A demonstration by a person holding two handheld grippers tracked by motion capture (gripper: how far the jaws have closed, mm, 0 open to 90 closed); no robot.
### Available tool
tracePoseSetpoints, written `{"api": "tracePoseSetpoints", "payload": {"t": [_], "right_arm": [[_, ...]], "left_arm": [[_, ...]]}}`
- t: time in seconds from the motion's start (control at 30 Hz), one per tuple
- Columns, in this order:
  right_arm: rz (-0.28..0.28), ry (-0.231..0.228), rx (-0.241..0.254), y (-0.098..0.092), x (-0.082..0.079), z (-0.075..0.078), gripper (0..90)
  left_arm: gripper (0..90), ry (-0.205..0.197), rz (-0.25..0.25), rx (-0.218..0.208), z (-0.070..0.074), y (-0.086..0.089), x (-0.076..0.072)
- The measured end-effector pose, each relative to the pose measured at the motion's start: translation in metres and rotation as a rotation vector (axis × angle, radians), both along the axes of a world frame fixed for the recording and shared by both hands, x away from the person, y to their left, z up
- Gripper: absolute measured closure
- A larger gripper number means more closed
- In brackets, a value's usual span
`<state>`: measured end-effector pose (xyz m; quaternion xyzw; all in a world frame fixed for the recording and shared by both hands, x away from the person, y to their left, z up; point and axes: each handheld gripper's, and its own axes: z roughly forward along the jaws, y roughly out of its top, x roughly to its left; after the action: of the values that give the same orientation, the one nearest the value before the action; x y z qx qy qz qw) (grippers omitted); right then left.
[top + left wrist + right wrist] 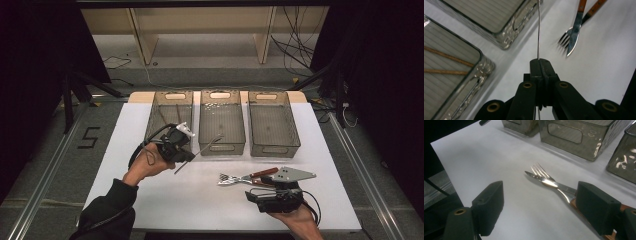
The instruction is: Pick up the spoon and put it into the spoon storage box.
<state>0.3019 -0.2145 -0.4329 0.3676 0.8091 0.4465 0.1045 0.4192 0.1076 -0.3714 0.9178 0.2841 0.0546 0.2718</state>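
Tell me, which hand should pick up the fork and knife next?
Probably the right. Its tongs stand open beside the fork and knife, while the left tongs are shut on a thin metal rod near the bins.

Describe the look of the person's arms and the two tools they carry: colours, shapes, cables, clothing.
Both tools are black. The left hand-held gripper has a white part on top and a black cable looping past the hand; its arm wears a dark sleeve. The right hand-held gripper carries a grey three-cornered plate with small holes and trails a black cable. Each has two blocky black jaws with brass-coloured pivot pins.
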Motion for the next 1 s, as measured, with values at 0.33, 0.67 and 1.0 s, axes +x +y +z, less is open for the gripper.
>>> {"api": "tracePoseSetpoints", "payload": {"t": [0.33, 0.67, 1.0], "right_arm": [[0.005, -0.001, -0.001, 0.0, 0.0, 0.0, 23.7], [0.006, -0.002, -0.001, 0.0, 0.0, -0.001, 23.6], [0.006, -0.003, 0.002, -0.002, 0.0, -0.001, 23.6]], "left_arm": [[89.3, -0.006, 0.046, -0.056, 0.016, -0.017, 0.026], [89.3, -0.026, 0.092, -0.087, 0.028, -0.034, 0.055], [89.3, -0.037, 0.133, -0.124, 0.031, -0.047, 0.077]]}}
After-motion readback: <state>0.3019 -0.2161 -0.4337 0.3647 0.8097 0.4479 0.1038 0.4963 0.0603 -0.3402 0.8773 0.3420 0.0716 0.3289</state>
